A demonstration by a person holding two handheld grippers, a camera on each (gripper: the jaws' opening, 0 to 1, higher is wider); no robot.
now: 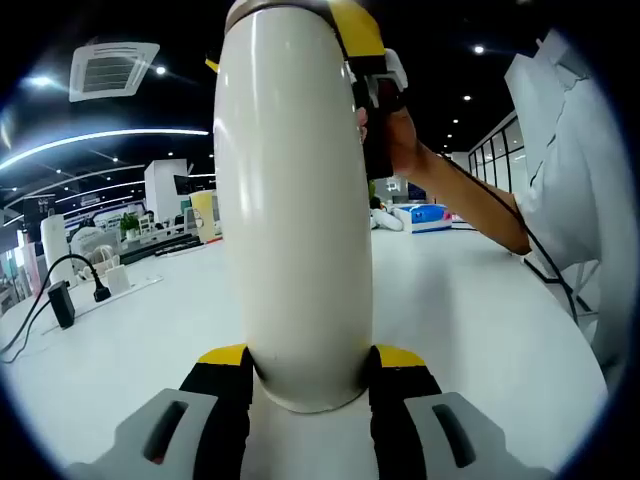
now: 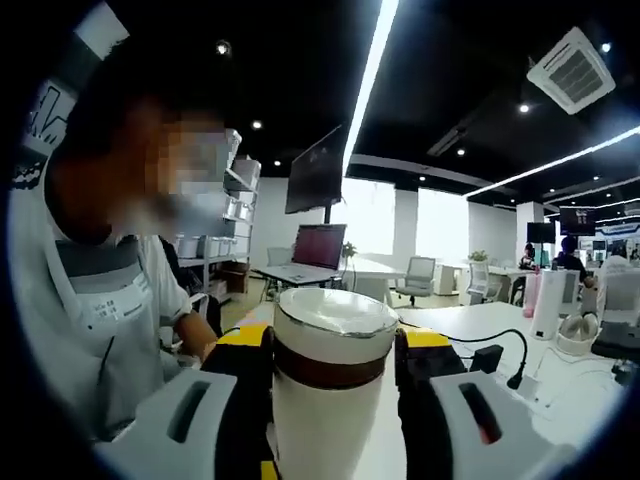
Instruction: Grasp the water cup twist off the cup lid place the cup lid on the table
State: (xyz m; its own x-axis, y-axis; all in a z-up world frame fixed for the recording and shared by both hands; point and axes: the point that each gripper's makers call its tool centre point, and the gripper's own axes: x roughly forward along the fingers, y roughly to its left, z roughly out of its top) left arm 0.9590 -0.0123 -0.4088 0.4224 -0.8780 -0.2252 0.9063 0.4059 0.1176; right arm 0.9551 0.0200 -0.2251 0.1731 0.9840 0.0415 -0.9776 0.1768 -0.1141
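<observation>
I am clamping my left tongs [image 1: 312, 365] around the lower body of the tall, cream-white, smooth-walled water cup [image 1: 295, 200], both yellow-tipped jaws pressing its sides, while my right tongs [image 2: 332, 345] are closing on its top, one jaw each side of the dark brown band under the pale, rounded cup lid [image 2: 335, 312]. In the left gripper view those right tongs [image 1: 365, 50] are reaching in at the cup's upper end. I am holding the cup clear above the white bench [image 1: 470, 300], its long axis running straight away from my left tongs, lid end farthest from them. To twist well, I judge I should be keeping the left grip firm and low, turning only the right tongs about the cup's axis, squeezing evenly so the lid is not slipping or tilting.
</observation>
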